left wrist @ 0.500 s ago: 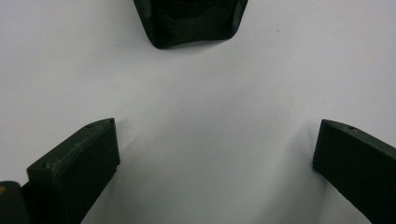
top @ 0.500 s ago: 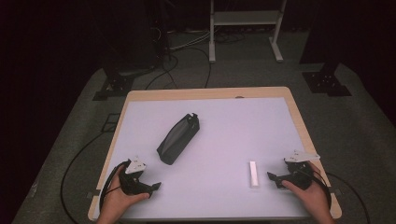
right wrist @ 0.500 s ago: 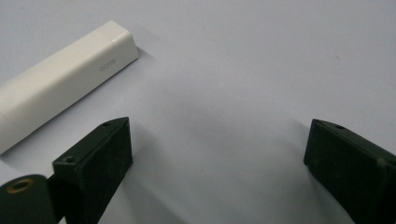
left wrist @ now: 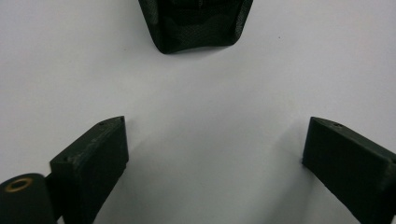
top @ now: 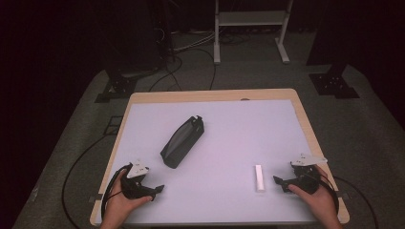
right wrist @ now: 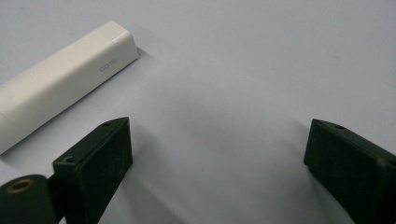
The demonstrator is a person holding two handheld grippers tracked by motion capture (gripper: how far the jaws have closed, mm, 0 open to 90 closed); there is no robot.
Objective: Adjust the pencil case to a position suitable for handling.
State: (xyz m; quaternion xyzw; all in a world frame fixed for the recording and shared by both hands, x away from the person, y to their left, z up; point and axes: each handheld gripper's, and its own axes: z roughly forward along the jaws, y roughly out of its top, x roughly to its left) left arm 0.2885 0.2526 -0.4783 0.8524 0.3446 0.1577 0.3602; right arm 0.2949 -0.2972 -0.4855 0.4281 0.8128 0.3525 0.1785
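One pouch (top: pixel 182 141), one white stick (top: pixel 259 178)

Pouch (top: pixel 182 141) left of stick (top: pixel 259 178) (on table (top: pixel 248 124)).

Left claw (top: pixel 155 190), right claw (top: pixel 279 182) — both jaws wide, empty.

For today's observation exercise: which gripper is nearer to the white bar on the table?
Right. The right gripper sits just beside the white bar, jaws open and not touching it. The left gripper is across the table, below the black pouch.
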